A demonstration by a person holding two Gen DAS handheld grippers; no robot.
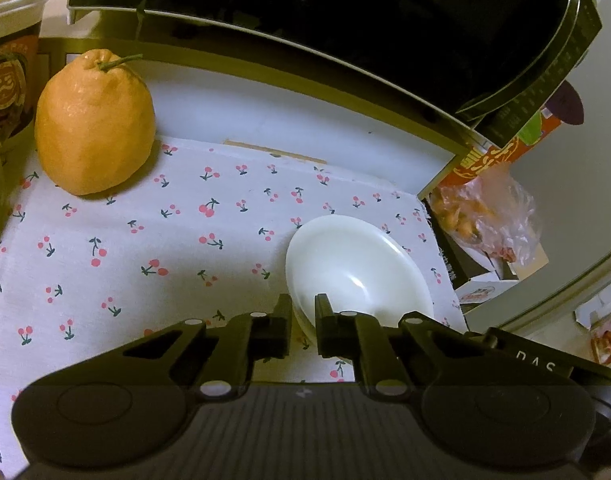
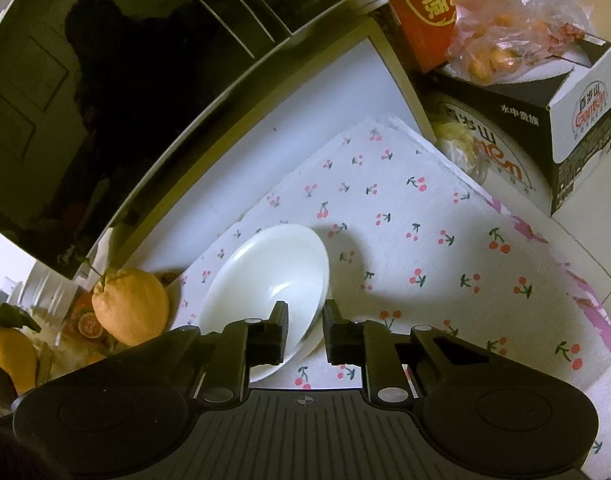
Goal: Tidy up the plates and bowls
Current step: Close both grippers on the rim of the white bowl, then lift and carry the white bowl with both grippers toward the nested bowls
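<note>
A white bowl (image 1: 357,268) is shown on a white cloth (image 1: 145,240) printed with small red cherries and green stems. The bowl is plain, glossy and shallow, with a wide flaring rim and a small bright highlight near its centre. It is seen tilted, with its near edge raised off the cloth, and a second white rim (image 2: 311,344) appears just beneath it in the right wrist view; whether that is another dish cannot be told.

The left gripper (image 1: 304,320) is seen with its black fingers narrowly parted, the bowl's near rim passing between them: one finger lies outside the wall, the other over the inside. The rim appears to be pinched. The right gripper (image 2: 305,326) is positioned likewise on the opposite side of the bowl, with its left finger over the inside of the bowl and its right finger outside the rim. A small gap is visible there, so a firm hold cannot be confirmed.

A large orange citrus fruit (image 1: 95,124) with a short stalk is set on the cloth, well apart from the bowl. A black Midea microwave (image 1: 345,20) is placed behind the cloth. Beside the cloth's far edge, a clear plastic bag of small orange fruit (image 2: 501,48) rests on a black and white carton (image 2: 545,132), next to a red box (image 2: 421,8).
</note>
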